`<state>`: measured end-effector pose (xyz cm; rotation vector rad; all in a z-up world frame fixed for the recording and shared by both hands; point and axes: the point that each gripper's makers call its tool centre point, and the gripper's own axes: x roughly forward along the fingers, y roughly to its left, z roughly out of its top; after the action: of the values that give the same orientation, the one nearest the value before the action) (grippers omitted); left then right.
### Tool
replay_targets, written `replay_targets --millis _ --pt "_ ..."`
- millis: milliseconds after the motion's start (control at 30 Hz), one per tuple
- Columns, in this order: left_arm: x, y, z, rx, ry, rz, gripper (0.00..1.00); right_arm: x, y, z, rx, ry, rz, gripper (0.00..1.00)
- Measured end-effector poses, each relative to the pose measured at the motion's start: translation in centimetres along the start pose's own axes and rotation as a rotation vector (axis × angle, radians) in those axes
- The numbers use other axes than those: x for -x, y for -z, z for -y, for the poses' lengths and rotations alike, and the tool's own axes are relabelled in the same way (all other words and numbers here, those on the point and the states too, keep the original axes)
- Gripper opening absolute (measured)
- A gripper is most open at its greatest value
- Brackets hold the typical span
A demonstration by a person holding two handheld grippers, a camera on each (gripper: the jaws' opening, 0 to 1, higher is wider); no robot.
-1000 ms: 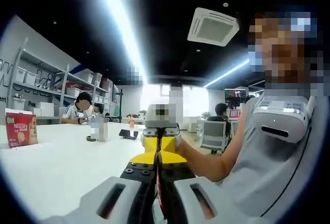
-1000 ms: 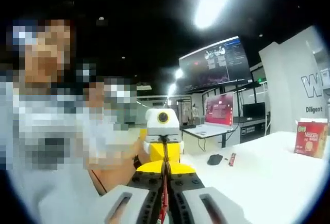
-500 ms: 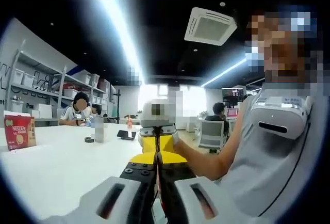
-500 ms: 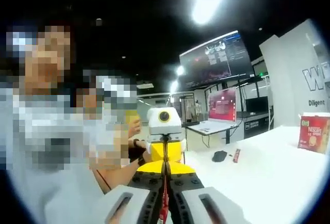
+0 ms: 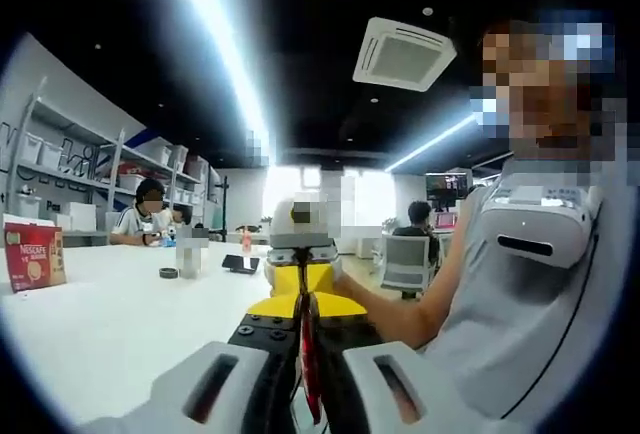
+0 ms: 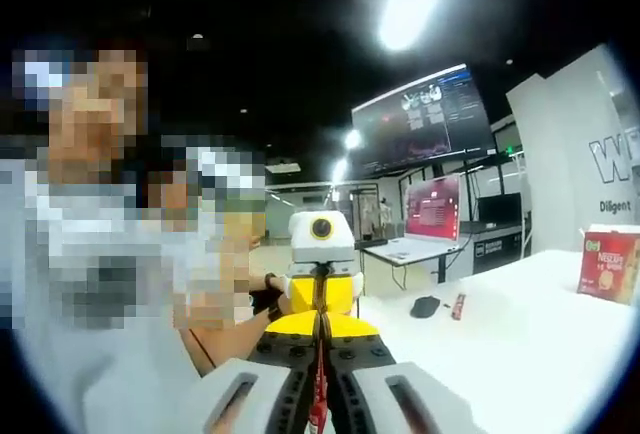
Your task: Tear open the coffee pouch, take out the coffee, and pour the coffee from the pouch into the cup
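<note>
My left tongs and right tongs face each other above the white tabletop, each pair pressed together on the same thin red coffee pouch, seen edge-on as a narrow strip between the jaws. In the left gripper view, the yellow-bodied right tongs meet mine head-on. A red carton printed "NESCAFE" stands well off at the far edge of the tabletop, as does a small clear cup, apart from both tongs. In the right gripper view, a flat red sachet lies beside a dark computer mouse.
</note>
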<state>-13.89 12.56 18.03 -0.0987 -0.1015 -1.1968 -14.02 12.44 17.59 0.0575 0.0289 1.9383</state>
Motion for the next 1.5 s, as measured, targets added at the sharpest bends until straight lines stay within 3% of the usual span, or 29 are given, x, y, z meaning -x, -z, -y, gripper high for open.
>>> replay_targets --millis 667,1200,1500 --pt "-0.1 0.3 0.3 -0.021 0.008 -0.033 0.04 -0.1 0.0 -0.6 0.002 -0.012 0.004 0.02" --pt "-0.1 0.7 -1.3 -0.041 -0.083 -0.071 0.03 0.1 0.3 0.8 0.063 0.084 -0.037 0.03" --pt "-0.1 1.0 -1.2 -0.056 -0.071 -0.051 0.04 0.2 0.4 0.7 0.052 0.094 -0.061 0.02"
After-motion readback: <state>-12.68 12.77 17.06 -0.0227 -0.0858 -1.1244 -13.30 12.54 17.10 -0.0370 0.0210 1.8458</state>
